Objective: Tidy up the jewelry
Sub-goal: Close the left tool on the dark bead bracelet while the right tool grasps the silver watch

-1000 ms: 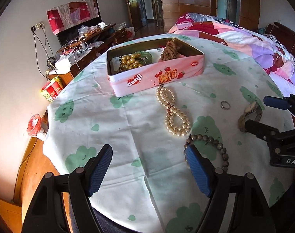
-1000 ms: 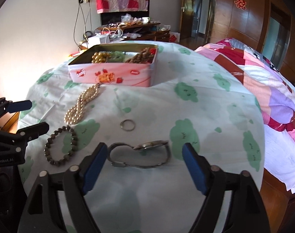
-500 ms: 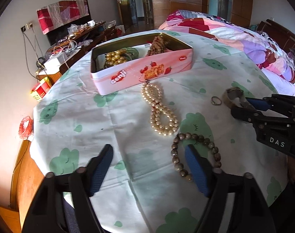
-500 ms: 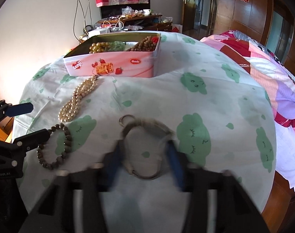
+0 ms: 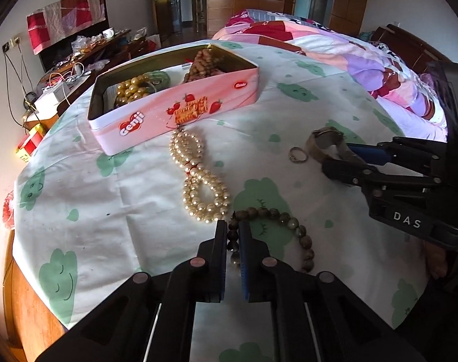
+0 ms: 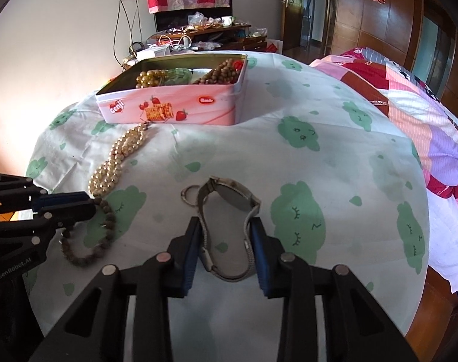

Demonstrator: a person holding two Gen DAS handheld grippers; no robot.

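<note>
A dark bead bracelet point(image 5: 292, 221) lies on the cloud-print tablecloth, and my left gripper point(image 5: 232, 232) is shut on its near-left beads. Seen from the right wrist, that left gripper point(image 6: 91, 202) pinches the bracelet point(image 6: 109, 220) from the left. My right gripper point(image 6: 225, 229) is shut on the metal band of a wristwatch point(image 6: 233, 191), whose face tilts up. From the left wrist view, the right gripper point(image 5: 339, 157) and watch point(image 5: 327, 135) are at the right. A small ring point(image 6: 188, 194) lies beside the watch. A pearl necklace point(image 5: 195, 178) runs toward the open pink tin point(image 5: 174, 111).
The tin point(image 6: 168, 111) holds gold beads, a green piece and brown beads. A bed with a patchwork quilt point(image 6: 410, 96) borders the table on the right. A cluttered cabinet point(image 6: 198, 30) stands behind. The table's wooden edge point(image 5: 20, 301) shows at the left.
My left gripper moved over the dark bracelet and its jaws closed on the beads. My right gripper closed on the watch band, and the watch tipped up from lying flat.
</note>
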